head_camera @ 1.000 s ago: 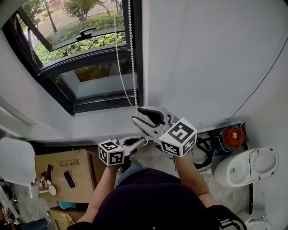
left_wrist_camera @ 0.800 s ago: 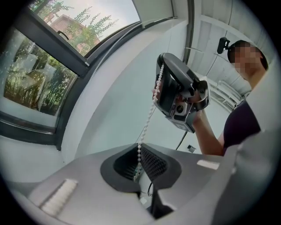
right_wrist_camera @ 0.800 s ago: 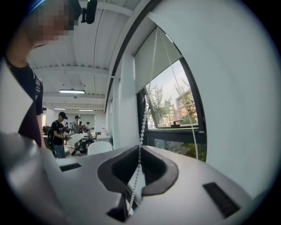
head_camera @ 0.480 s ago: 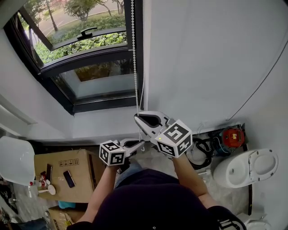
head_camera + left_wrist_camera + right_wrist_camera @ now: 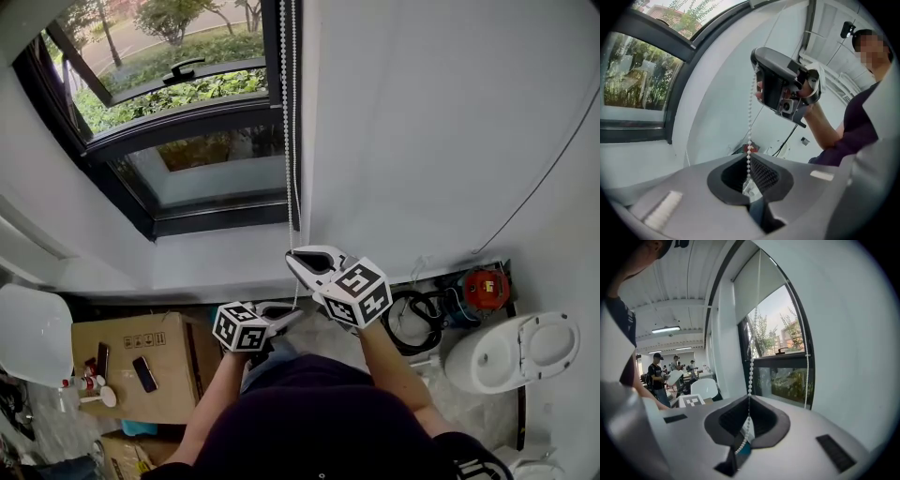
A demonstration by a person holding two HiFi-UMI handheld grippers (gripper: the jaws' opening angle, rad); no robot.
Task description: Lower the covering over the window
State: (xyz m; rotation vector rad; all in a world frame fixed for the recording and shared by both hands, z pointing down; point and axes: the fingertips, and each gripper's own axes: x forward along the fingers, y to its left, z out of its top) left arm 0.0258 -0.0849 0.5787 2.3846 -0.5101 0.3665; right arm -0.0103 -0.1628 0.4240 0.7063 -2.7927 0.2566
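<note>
The bead chain (image 5: 289, 141) is now pinched by both grippers. The right gripper (image 5: 294, 255), wide open a second ago, has clamped its jaws on the strand just above the left gripper (image 5: 296, 313), which stays closed on it lower down. Both have sunk since, so the downward pull seems under way. The forearms (image 5: 386, 349) reach forward, with the grippers tipped slightly down. The chain runs taut up the right edge of the window (image 5: 187, 150). The blind (image 5: 754, 291) covers only the top of the window.
</note>
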